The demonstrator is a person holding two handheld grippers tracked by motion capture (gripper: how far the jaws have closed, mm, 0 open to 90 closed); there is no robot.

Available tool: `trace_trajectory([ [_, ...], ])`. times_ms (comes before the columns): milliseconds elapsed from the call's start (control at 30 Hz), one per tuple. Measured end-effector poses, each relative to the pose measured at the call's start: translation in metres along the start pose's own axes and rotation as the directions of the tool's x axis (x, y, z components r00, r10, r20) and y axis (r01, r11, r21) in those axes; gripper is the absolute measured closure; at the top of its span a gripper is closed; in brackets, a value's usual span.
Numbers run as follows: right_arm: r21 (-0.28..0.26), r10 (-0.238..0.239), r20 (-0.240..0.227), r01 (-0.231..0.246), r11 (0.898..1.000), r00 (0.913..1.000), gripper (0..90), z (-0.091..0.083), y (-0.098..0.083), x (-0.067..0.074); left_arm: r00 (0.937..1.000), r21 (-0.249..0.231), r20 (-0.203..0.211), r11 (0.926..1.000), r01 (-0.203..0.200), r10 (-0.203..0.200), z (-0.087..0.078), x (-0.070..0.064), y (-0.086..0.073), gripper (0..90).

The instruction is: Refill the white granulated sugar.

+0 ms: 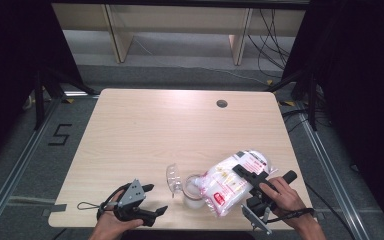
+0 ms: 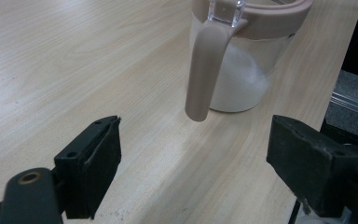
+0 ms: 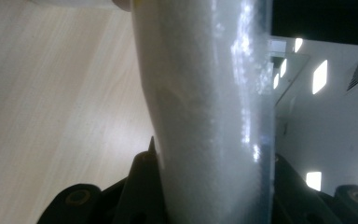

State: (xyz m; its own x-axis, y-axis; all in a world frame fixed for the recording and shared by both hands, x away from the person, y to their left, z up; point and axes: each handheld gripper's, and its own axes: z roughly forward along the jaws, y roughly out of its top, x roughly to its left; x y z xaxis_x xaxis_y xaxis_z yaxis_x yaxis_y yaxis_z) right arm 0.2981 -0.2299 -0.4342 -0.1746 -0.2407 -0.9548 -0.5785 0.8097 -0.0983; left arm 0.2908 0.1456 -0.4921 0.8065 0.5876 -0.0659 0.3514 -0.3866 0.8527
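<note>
A clear jar point(image 1: 192, 194) with a pale pink rim and handle stands near the table's front edge, holding white powder. In the left gripper view the jar point(image 2: 242, 70) is just ahead, its handle facing me. My right gripper point(image 1: 250, 176) is shut on a plastic bag point(image 1: 226, 184) of white grains with red print, tilted with its lower end over the jar's mouth. The bag point(image 3: 205, 102) sits squeezed between the jaws of my right gripper point(image 3: 209, 179). My left gripper point(image 1: 158, 198) rests left of the jar, open and holding nothing; its own view shows the left gripper point(image 2: 196, 154) with bare table between the jaws.
A clear plastic lid point(image 1: 173, 178) leans beside the jar on its left. The light wooden table point(image 1: 145, 130) has a round cable hole point(image 1: 222, 103) at the back right. Wooden furniture and cables stand beyond the far edge.
</note>
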Motion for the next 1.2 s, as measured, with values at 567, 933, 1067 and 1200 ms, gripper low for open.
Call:
trace_trajectory([
  [567, -0.042, 0.261, -0.065, -0.264, 0.964, 0.9631, 75.6, 0.005, -0.015, 0.011, 0.9999, -0.017, -0.001, 0.9998, 0.010, -0.010, 0.001, 0.000, 0.000, 17.2],
  [933, -0.080, 0.537, -0.081, -0.543, 0.836, 0.8397, 76.4, 0.012, -0.033, 0.021, 1.0000, -0.016, -0.003, 0.9998, 0.008, -0.008, 0.001, 0.000, 0.000, 17.2],
  [1067, -0.065, 0.605, -0.082, -0.610, 0.789, 0.7916, 76.5, 0.016, -0.038, 0.025, 0.9999, -0.019, -0.002, 0.9998, 0.010, -0.010, 0.001, 0.000, 0.000, 17.2],
  [1200, -0.059, 0.664, -0.120, -0.673, 0.737, 0.7378, 76.7, 0.022, -0.040, 0.030, 1.0000, 0.001, -0.005, 1.0000, 0.001, -0.001, 0.000, 0.000, 0.000, 17.2],
])
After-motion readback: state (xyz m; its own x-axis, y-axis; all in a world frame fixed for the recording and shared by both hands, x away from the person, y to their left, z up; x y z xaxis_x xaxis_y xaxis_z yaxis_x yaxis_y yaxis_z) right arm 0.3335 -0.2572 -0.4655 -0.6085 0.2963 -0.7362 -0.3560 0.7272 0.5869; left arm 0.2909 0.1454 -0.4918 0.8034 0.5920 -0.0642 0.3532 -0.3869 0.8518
